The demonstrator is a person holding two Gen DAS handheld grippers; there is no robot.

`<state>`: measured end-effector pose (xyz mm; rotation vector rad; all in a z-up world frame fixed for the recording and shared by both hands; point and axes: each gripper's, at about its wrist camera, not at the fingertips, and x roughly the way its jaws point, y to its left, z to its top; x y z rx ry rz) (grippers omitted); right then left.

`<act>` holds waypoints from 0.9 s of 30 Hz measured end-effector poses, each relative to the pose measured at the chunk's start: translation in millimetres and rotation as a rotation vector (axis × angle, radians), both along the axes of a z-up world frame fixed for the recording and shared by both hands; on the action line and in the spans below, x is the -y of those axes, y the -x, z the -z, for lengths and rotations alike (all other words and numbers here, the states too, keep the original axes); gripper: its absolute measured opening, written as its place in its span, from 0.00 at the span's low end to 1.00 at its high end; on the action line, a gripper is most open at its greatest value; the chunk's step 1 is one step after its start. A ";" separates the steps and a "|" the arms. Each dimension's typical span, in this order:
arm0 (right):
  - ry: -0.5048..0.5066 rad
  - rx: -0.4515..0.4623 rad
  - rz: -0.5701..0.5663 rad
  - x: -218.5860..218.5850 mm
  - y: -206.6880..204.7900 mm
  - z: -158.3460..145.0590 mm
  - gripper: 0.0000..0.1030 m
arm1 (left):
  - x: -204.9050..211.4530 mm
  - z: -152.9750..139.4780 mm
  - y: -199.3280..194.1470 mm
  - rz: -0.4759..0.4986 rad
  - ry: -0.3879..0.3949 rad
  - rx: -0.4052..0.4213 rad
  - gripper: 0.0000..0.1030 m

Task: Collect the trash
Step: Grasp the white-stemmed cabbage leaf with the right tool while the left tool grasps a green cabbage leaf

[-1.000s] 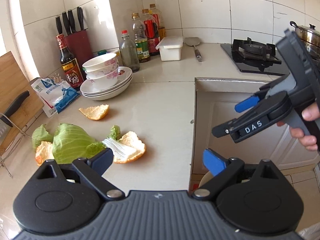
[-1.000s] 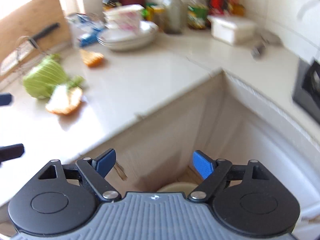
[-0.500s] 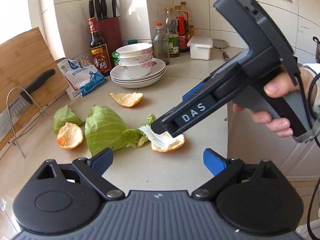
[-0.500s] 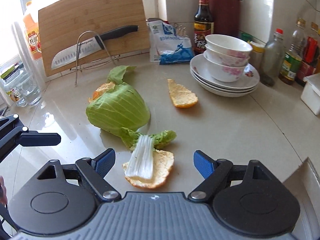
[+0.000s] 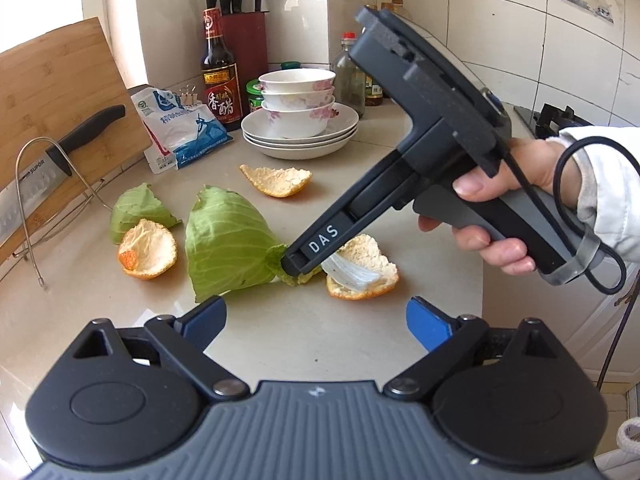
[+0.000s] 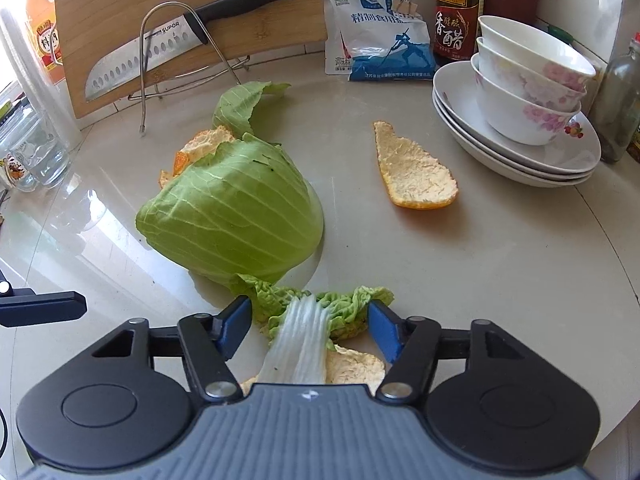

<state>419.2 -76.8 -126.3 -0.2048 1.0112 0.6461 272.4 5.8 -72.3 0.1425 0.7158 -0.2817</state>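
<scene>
Green and white, the napa leaf [image 6: 308, 320] on the counter [image 6: 500, 272] now sits between the right gripper [image 6: 310, 330] fingers, wide open after swooping in over 1 second. Nothing pinched yet. The left gripper [image 5: 316, 318] hangs back, open, empty.

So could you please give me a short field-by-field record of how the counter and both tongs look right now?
Right tongs: open, straddling the napa leaf scrap lying on an orange peel
Left tongs: open, empty, held back above the counter
Other trash: large cabbage leaf, small cabbage leaf, peel beside it, peel near the plates
Nearby: stacked bowls, knife
</scene>
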 end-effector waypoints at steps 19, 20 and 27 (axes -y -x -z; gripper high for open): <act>-0.004 0.089 -0.018 9.6 10.5 -27.9 0.05 | -2.9 -1.6 -12.5 -0.002 -0.029 0.023 0.94; -0.010 0.094 -0.018 11.6 12.6 -31.2 0.05 | -3.4 -2.3 -14.5 -0.003 -0.039 0.030 0.94; -0.033 0.139 -0.007 29.3 27.7 -55.1 0.05 | -8.4 -4.9 -35.5 -0.031 -0.101 0.069 0.94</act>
